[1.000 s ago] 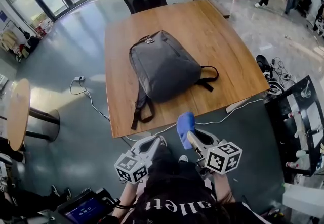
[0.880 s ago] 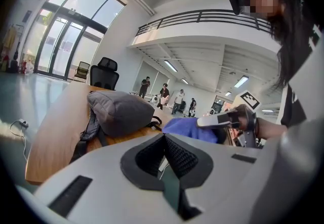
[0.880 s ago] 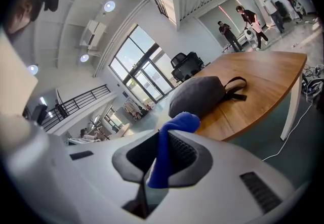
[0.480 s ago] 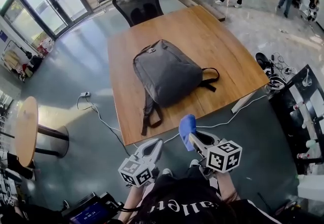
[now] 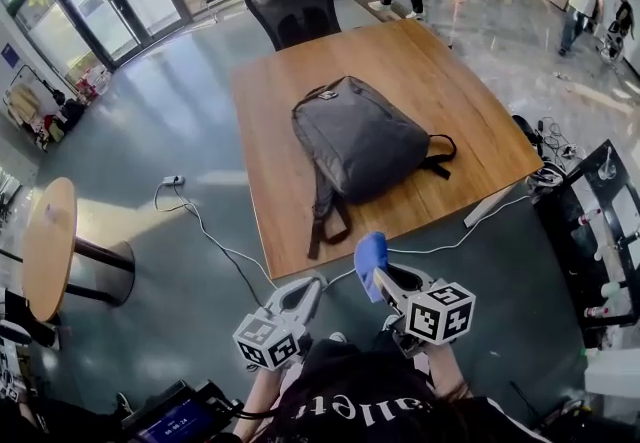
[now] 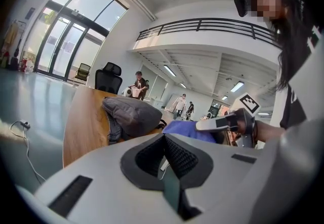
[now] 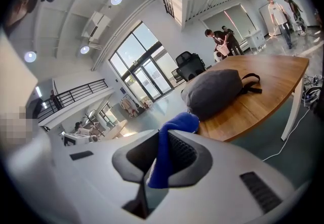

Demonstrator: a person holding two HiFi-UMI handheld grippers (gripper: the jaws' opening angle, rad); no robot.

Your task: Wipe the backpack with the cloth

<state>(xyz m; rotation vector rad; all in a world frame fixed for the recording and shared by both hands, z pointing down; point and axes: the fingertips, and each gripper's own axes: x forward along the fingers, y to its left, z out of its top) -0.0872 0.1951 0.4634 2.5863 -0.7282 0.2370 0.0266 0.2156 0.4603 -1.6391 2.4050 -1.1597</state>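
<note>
A grey backpack (image 5: 362,138) lies flat on the wooden table (image 5: 270,111), its straps trailing toward the near edge; it also shows in the left gripper view (image 6: 130,114) and the right gripper view (image 7: 212,92). My right gripper (image 5: 384,276) is shut on a blue cloth (image 5: 369,255), held in the air just short of the table's near edge. The cloth (image 7: 167,147) hangs out of the closed jaws in the right gripper view. My left gripper (image 5: 308,286) is beside it, to the left, shut with nothing in it.
A black office chair (image 5: 296,3) stands at the table's far side. A white cable (image 5: 205,231) runs over the floor at the left. A round side table (image 5: 48,246) is at the far left, a dark rack (image 5: 600,231) at the right. People stand far back.
The view has shifted, so the table and backpack sit more to the right and a little nearer. Both grippers keep their places, the cloth still held.
</note>
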